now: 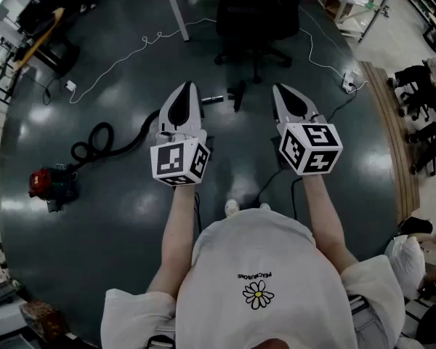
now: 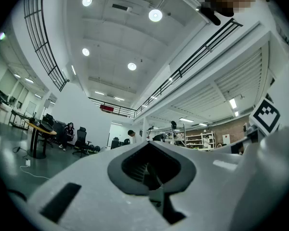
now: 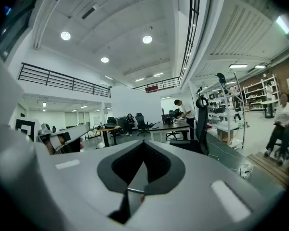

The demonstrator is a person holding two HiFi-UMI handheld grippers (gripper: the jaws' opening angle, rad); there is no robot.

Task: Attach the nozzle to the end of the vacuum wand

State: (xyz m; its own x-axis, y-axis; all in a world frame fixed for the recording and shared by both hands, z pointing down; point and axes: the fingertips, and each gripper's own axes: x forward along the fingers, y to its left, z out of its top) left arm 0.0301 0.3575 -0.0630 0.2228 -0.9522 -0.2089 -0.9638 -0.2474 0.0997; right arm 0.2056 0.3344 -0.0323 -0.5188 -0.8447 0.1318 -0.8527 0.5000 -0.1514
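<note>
Red vacuum (image 1: pixel 47 184), black hose (image 1: pixel 102 138) on floor (image 1: pixel 123 224) left of left tongs (image 1: pixel 187 87), right tongs (image 1: pixel 279 89) alongside, both closed, holding nothing

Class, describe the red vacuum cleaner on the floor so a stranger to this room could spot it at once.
Start with the dark, glossy floor and look left of the left hand-held gripper. A looping black hose leads to the vacuum cleaner. It is the only red thing on that floor.
</note>
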